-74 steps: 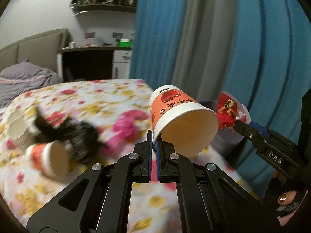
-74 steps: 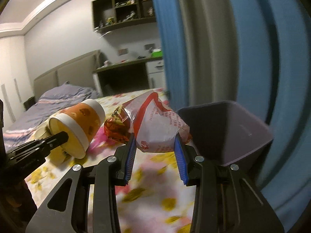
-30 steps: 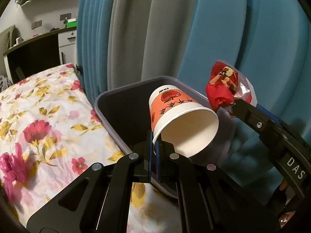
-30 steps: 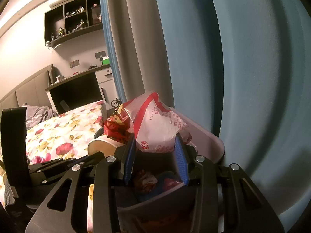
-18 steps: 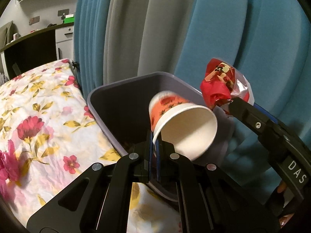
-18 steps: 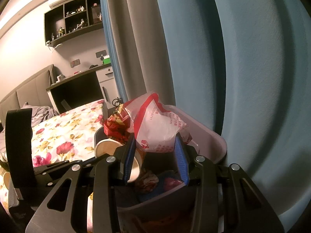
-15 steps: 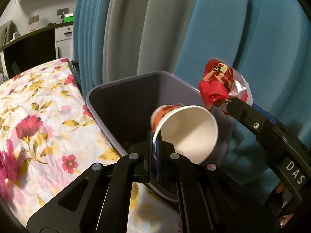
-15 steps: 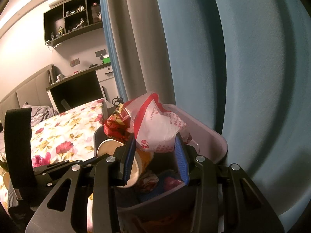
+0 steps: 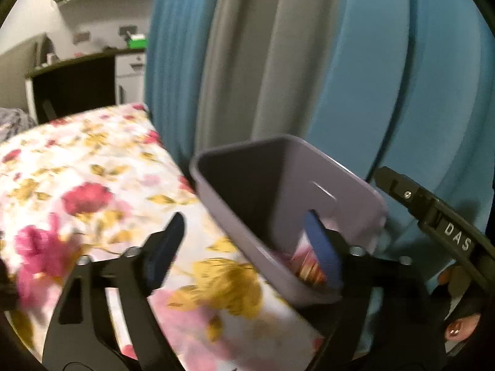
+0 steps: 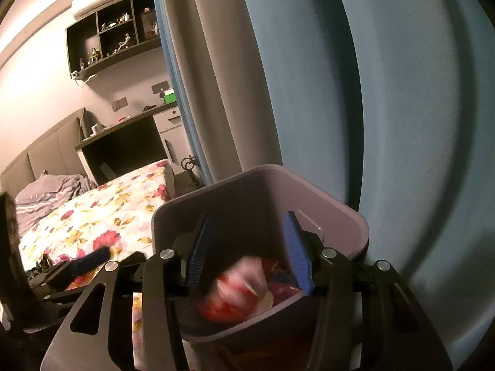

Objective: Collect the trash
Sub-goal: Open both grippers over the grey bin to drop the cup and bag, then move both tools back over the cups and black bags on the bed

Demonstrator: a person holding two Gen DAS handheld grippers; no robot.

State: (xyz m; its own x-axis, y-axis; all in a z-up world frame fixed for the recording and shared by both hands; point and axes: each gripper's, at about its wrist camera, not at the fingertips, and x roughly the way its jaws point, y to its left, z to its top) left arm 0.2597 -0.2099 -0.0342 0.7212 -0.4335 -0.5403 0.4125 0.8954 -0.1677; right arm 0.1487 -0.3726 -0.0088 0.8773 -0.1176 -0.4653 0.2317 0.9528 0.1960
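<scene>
A lilac trash bin (image 9: 343,194) stands between the bed and the curtain. My left gripper (image 9: 244,247) hangs over its near rim, its jaws opening wide with nothing between them. My right gripper (image 10: 249,245) is above the bin (image 10: 349,211), its jaws opening too. The red and white wrapper (image 10: 238,287), blurred, sits below the pads inside the bin and is no longer gripped. More red and orange trash (image 9: 307,267) shows at the bin's bottom. The paper cup is not clearly seen. One right finger (image 9: 402,190) shows past the bin's far side.
A bed with a floral sheet (image 9: 92,185) lies left of the bin. Blue and grey curtains (image 9: 309,61) hang right behind it. A dark desk (image 10: 123,145) and wall shelves (image 10: 108,40) stand at the back. A hand with painted nails (image 9: 461,327) holds the right gripper.
The left gripper opened, let the paper cup go into the bin and swung left. The right gripper's jaws spread and the wrapper dropped from between them into the bin.
</scene>
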